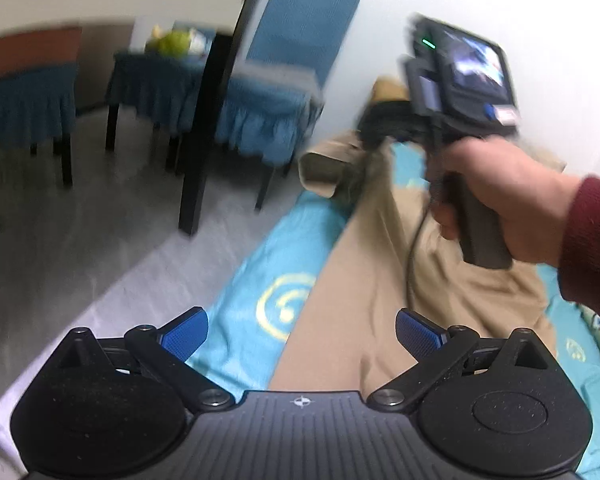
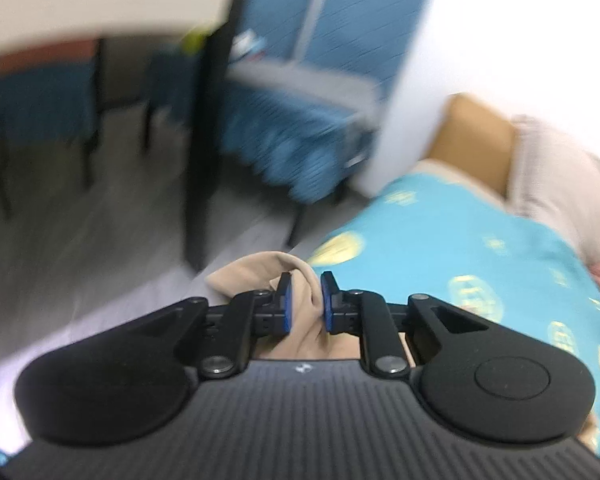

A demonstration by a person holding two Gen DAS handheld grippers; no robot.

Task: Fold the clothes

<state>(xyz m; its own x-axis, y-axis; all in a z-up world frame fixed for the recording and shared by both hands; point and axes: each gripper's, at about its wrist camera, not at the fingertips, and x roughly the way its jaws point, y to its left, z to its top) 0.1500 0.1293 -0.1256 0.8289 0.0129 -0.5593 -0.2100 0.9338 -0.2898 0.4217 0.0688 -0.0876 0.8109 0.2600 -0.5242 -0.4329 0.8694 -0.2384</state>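
Observation:
Tan trousers (image 1: 364, 264) lie lengthwise on a turquoise bedspread (image 1: 276, 264) with yellow prints. My left gripper (image 1: 302, 334) hovers open above the near part of the trousers, its blue pads wide apart and holding nothing. Farther along, a hand (image 1: 512, 200) in a dark red sleeve holds the right gripper's body (image 1: 460, 80), which lifts the far end of the trousers off the bed. In the right wrist view, my right gripper (image 2: 305, 304) is shut on a bunched fold of the tan trousers (image 2: 260, 270), raised above the bedspread (image 2: 460, 248).
A blue-covered chair (image 1: 284, 80) and a black table leg (image 1: 202, 132) stand on the grey floor (image 1: 80, 248) left of the bed. More blue-skirted chairs (image 1: 28, 100) stand farther left. A cardboard box (image 2: 472, 140) and beige bedding (image 2: 560, 176) sit at the bed's far end by the white wall.

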